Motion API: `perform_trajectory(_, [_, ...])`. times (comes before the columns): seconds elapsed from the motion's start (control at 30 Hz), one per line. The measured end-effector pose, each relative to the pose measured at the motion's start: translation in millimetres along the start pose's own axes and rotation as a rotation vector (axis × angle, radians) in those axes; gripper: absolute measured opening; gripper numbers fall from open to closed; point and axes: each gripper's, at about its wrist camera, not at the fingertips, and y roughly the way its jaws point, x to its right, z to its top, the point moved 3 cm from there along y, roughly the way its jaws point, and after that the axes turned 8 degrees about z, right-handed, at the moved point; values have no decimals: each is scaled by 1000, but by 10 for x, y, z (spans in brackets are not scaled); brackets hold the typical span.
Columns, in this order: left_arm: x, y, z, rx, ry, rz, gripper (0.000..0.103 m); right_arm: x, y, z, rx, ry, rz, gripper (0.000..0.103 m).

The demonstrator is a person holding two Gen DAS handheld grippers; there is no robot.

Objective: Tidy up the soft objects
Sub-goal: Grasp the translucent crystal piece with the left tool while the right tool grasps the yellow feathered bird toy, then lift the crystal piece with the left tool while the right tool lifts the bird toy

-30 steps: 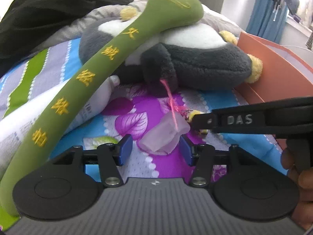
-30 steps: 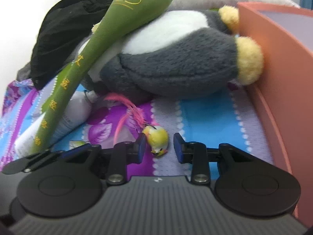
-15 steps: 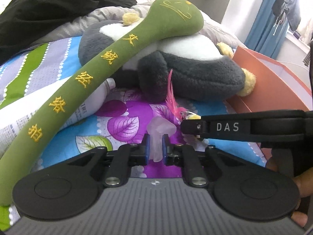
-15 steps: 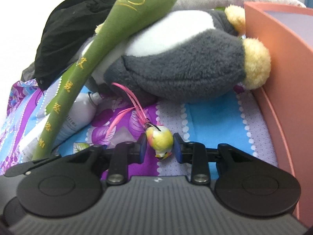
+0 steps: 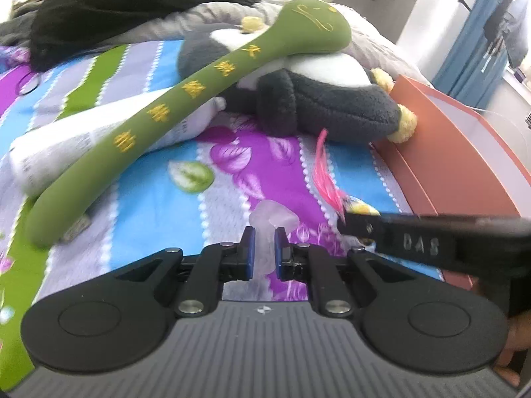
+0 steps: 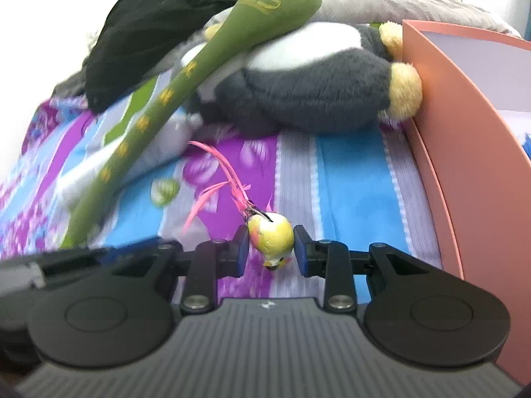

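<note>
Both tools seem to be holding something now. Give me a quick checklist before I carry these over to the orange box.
1. Left tool shut on the translucent pink toy: ok, its stem is pinched between the pads.
2. Right tool shut on the yellow bird toy: ok, both pads touch its body.
3. Pink feathers free of the grey plush: ok, apart from it.
4. Both toys lifted off the bedsheet: cannot tell.
5. Orange box open and within sight: ok, on the right; its floor is mostly hidden.
6. Green plush stick out of the path: ok, it lies to the left.
</note>
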Motion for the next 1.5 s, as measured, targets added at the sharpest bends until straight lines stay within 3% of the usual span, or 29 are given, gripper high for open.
perform_trajectory(0.33, [-194,-495,-443,-53,-98,41,15,-148,-466,-506,-72,-103,-23,32])
perform_trajectory(0.57, [-146,-557,-797,-135,-117,25,18,-194,-532,-749,-131,-107,-13,34])
perform_trajectory(0.73, [-101,-573,-807,-125,-72,42,37,-140,-565,-803,-156,-57,48,45])
perform_trajectory(0.87, [-137,-551,-784,-115,-84,32,39,-132,-589,-804,-128,-90,21,57])
perform_trajectory(0.93, [-149,-531,-774,-117,-90,20,39,-114,-589,-791,-115,-101,14,58])
perform_trajectory(1.1, [-157,-482,-763,-121,-96,0,39,-139,-562,-766,-74,-144,44,58])
perform_trajectory(1.23, [-160,-437,-765,-133,-99,-20,39,-132,-477,-775,-91,-122,55,58])
perform_trajectory(1.3, [-158,-426,-767,-130,-99,-24,39,-123,-421,-790,-132,-73,116,52])
perform_trajectory(1.5, [-162,-390,-767,-125,-103,-38,39,-191,-397,-834,-165,-98,127,33])
